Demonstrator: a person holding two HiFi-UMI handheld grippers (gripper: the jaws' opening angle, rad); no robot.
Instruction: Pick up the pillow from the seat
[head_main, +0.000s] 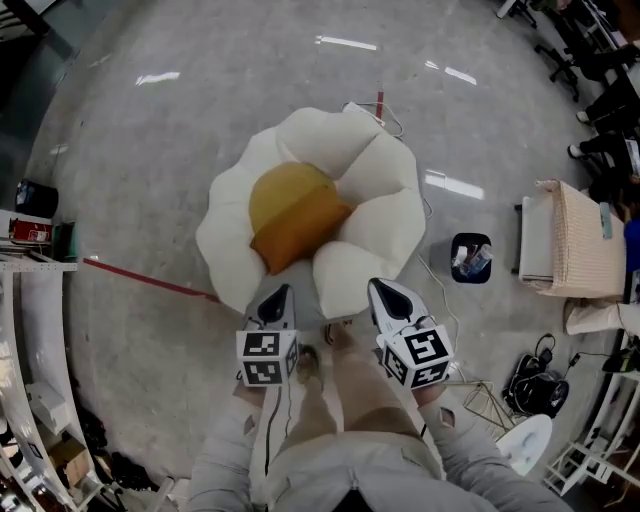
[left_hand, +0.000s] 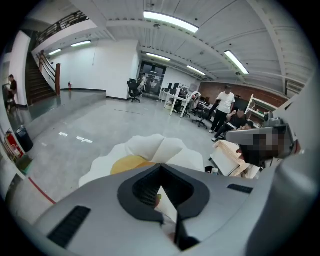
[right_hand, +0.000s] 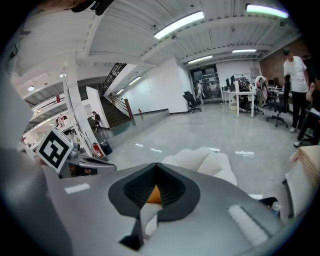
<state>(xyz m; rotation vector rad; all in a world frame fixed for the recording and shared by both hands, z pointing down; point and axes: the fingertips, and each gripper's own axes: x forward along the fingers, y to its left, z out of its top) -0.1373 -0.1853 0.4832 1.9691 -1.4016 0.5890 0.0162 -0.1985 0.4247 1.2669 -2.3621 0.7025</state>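
Note:
An orange and yellow pillow (head_main: 293, 215) lies on a cream, petal-shaped seat (head_main: 375, 215) on the floor in the head view. Both grippers hover just short of the seat's near edge. My left gripper (head_main: 277, 298) points at the pillow's near corner, and its jaws are together with nothing in them. My right gripper (head_main: 388, 296) is over the seat's front petal, also shut and empty. In the left gripper view the pillow (left_hand: 126, 163) and seat (left_hand: 156, 147) show beyond the shut left gripper (left_hand: 161, 165). In the right gripper view the right gripper (right_hand: 156, 164) hides most of the pillow (right_hand: 154, 194).
A dark bin (head_main: 470, 258) with bottles stands right of the seat, and a beige woven chair (head_main: 578, 240) further right. A red tape line (head_main: 150, 281) crosses the floor at left, beside shelves (head_main: 40, 310). Cables (head_main: 480, 395) lie near my feet. People (left_hand: 224, 106) stand in the background.

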